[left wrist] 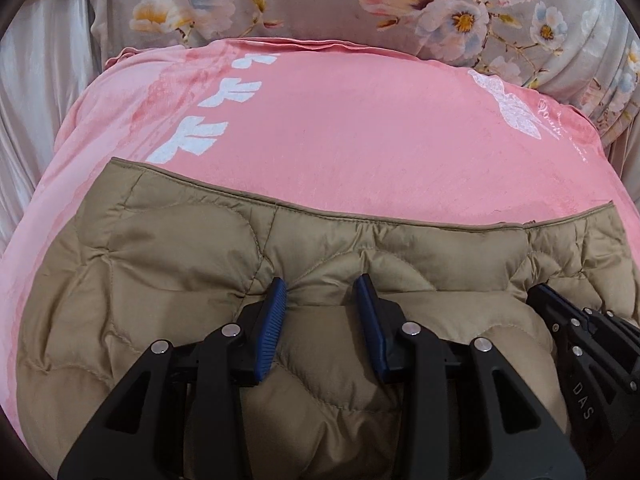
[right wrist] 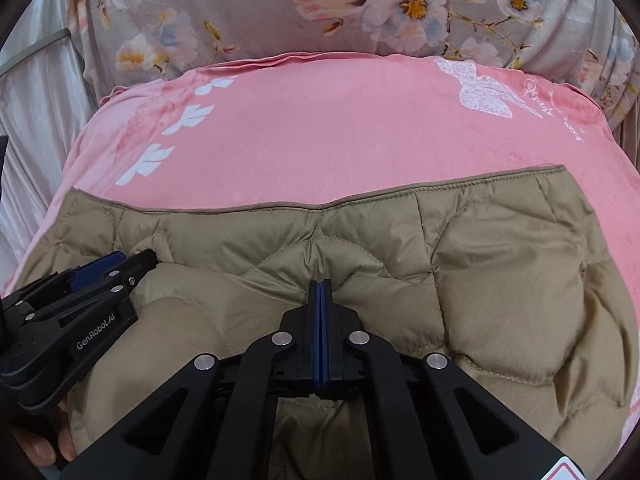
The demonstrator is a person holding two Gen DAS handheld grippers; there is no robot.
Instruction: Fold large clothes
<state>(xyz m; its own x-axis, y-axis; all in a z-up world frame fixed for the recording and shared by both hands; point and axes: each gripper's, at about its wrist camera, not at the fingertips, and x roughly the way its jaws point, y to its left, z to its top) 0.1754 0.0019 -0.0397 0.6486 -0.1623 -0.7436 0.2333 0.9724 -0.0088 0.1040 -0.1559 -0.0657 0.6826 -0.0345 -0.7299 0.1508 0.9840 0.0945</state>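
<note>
The tan quilted jacket (left wrist: pixel 180 264) lies on the pink blanket (left wrist: pixel 340 120) – left gripper (left wrist: pixel 322 290) jaws pinching a puffy fold, right gripper (right wrist: pixel 322 286) jaws pressed together with no cloth visibly between – so lay the fold square to the hem.

A tan quilted jacket (right wrist: pixel 440 280) is spread on a pink blanket (right wrist: pixel 340 128); beyond it a floral cover (right wrist: pixel 260 12) is seen. The right gripper (right wrist: pixel 322 286) is held over the jacket with its blue pads pressed together, no cloth visible between them. The left gripper (right wrist: pixel 116 266) is seen at the left edge, a fingertip (right wrist: pixel 38 446) below it.
</note>
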